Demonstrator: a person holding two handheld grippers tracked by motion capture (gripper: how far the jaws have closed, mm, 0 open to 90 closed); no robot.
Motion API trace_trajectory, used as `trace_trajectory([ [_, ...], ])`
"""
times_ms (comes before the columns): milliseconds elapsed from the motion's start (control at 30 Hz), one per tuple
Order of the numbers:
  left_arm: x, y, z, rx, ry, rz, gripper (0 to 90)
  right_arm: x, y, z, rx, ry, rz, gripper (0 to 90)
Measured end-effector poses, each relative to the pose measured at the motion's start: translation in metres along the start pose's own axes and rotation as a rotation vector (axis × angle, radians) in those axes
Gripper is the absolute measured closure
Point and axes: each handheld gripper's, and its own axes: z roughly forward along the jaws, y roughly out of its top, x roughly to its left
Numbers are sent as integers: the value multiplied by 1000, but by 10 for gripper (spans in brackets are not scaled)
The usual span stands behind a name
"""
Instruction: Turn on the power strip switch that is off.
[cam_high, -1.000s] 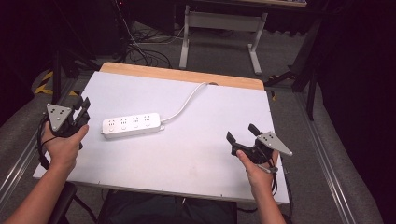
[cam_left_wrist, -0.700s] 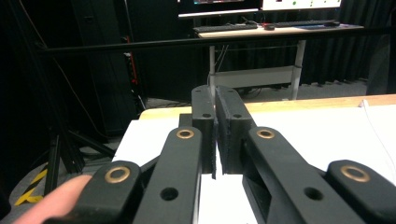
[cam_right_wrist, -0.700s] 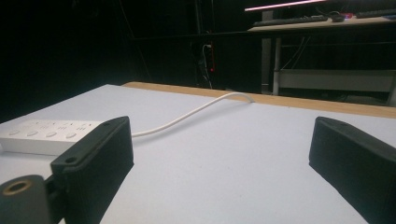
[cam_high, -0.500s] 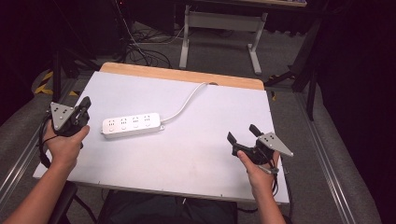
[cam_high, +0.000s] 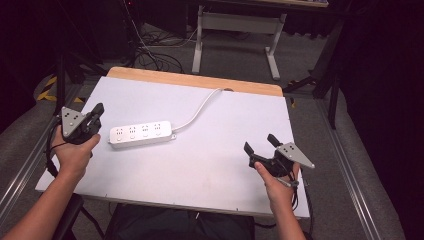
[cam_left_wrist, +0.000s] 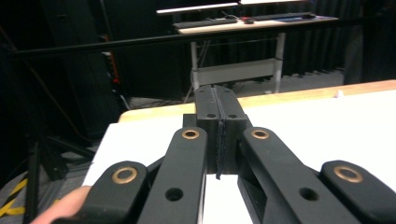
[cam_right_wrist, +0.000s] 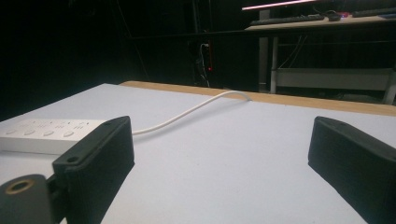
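A white power strip (cam_high: 141, 134) lies on the white table top (cam_high: 210, 165), left of centre. Its white cord (cam_high: 196, 112) curves away to the table's far edge. The same strip (cam_right_wrist: 44, 133) and cord (cam_right_wrist: 187, 115) show at the left of the right gripper view. My left gripper (cam_high: 97, 114) is held at the table's left edge, just left of the strip, with its jaws pressed together and nothing between them (cam_left_wrist: 217, 121). My right gripper (cam_high: 261, 146) hovers over the table's right front part with its jaws wide apart and empty (cam_right_wrist: 219, 144).
A bare wooden strip (cam_high: 195, 80) runs along the table's far edge. Beyond it on the grey floor stand a white-legged desk frame (cam_high: 235, 30) and loose black cables (cam_high: 150, 47). Metal rails (cam_high: 350, 165) flank the table on both sides.
The left gripper's jaws have closed, having stood slightly apart a second ago. The right gripper has barely shifted. The power strip has not moved.
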Motion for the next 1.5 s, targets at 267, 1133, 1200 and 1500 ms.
trace_trajectory([
  [267,-12,-1,13,58,-67,48,900,-1,-1,1,5,-1,4,80],
  [1133,-29,-12,41,361,-180,51,900,-1,-1,-1,6,-3,5,81],
  [1200,-30,-12,44,382,-186,63,900,-1,-1,-1,7,-3,5,81],
  [1500,-33,-24,59,561,-244,60,900,-1,-1,-1,8,-4,8,81],
])
